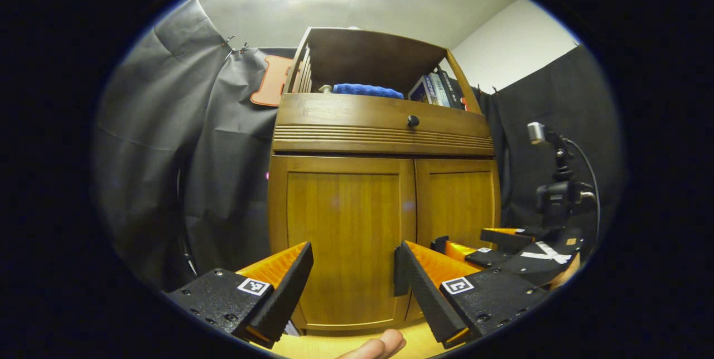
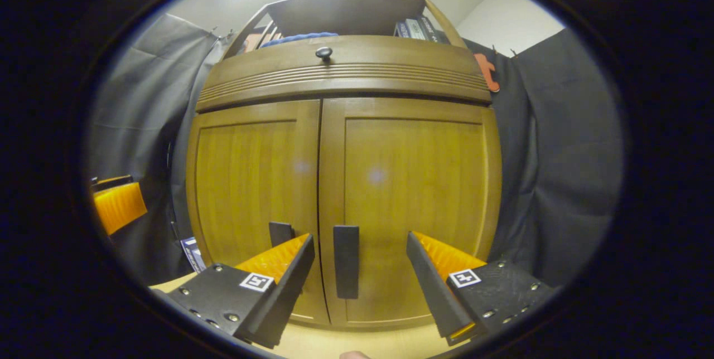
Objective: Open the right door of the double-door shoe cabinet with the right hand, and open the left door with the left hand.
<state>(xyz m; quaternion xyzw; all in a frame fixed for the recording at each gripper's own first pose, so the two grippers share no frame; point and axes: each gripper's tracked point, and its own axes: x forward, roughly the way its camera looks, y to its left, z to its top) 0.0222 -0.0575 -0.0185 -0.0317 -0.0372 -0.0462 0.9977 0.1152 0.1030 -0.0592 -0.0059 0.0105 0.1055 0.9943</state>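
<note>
While both doors [image 2: 407, 203] sit closed — left gripper [image 1: 354, 275] agape | right gripper [image 2: 360, 270] agape — grey drapes [image 1: 167, 141] behind.

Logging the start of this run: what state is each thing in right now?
Left wooden cabinet door: closed.
Right wooden cabinet door: closed.
Wooden drawer with dark round knob: closed.
Left hand-held gripper: open, holding nothing.
Right hand-held gripper: open, around the right door's dark bar handle.

Honey-brown shoe cabinet [image 2: 346, 180] — blue cloth [image 1: 367, 90] above.
</note>
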